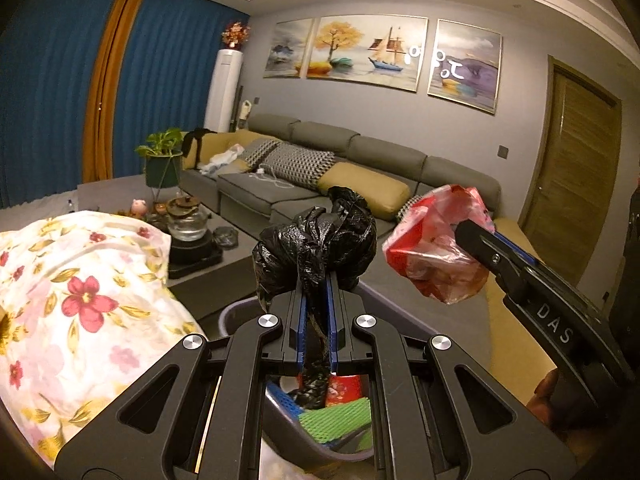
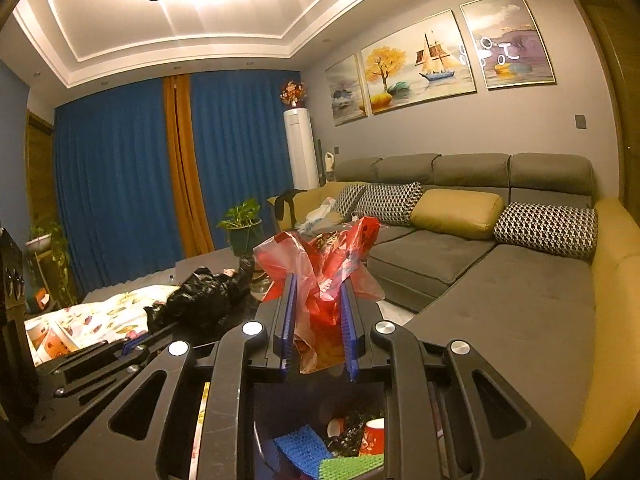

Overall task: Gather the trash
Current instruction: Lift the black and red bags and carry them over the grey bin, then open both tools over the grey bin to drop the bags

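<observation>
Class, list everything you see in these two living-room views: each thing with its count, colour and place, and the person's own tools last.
black bag: one, black, crumpled, pinched in left claw
red bag: one, red translucent, between right claw's fingers
bin: one, grey, below both claws, holding cups and foam netting
floral cloth: one, white with red flowers, left
sofa: one, grey with mustard trim, along wall
patterned cushions: three, black-white, on sofa
paintings: three, on wall
curtains: blue with orange strip
glass kettle: one, on dark table
left claw: one, black with blue pads, shut
right claw: one, black with blue pads, gripping
</observation>
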A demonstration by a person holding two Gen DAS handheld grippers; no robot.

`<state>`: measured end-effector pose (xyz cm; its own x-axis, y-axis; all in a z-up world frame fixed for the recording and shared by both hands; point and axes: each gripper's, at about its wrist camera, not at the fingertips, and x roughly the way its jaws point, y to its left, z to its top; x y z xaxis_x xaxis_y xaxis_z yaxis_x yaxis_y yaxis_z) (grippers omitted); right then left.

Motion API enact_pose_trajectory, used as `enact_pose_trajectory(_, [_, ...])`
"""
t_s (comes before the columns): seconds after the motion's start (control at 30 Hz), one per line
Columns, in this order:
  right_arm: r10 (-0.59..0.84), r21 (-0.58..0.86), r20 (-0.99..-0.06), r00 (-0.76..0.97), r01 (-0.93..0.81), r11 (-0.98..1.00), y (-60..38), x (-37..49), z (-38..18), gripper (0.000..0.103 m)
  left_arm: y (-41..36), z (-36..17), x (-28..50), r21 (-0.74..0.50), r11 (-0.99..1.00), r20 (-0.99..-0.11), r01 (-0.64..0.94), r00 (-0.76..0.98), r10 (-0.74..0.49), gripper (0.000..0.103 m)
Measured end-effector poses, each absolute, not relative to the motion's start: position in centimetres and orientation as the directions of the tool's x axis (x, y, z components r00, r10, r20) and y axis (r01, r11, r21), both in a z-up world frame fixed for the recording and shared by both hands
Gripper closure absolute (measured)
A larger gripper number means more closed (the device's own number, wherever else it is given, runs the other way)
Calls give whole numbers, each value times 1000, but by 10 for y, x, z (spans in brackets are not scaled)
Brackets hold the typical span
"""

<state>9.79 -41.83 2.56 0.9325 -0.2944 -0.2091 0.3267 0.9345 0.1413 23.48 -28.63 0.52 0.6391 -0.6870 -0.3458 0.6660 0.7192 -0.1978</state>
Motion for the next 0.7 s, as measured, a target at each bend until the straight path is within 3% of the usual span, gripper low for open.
enact_pose_trajectory(0.23, [-296,162,-227,928,336,928,-428,99,22,80,-299,-7,242,-193,707,-366,680,619,-695,94])
enact_pose_trajectory(0.33, [-297,170,-231,926,339,925,-431,101,23,77,-300,-9,247,-192,711,-376,676,619,-690,87])
enact_pose_trajectory(0.4, [-298,176,-232,926,341,923,-433,100,24,75,-299,-9,249,-202,713,-377,671,619,-689,66])
enact_pose_trajectory(0.47, [-298,180,-231,926,342,922,-433,99,25,65,-296,-10,250,-217,708,-367,672,616,-697,54])
enact_pose_trajectory(0.7, [-302,189,-229,925,347,919,-437,96,27,60,-286,-11,252,-239,740,-364,629,649,-669,33])
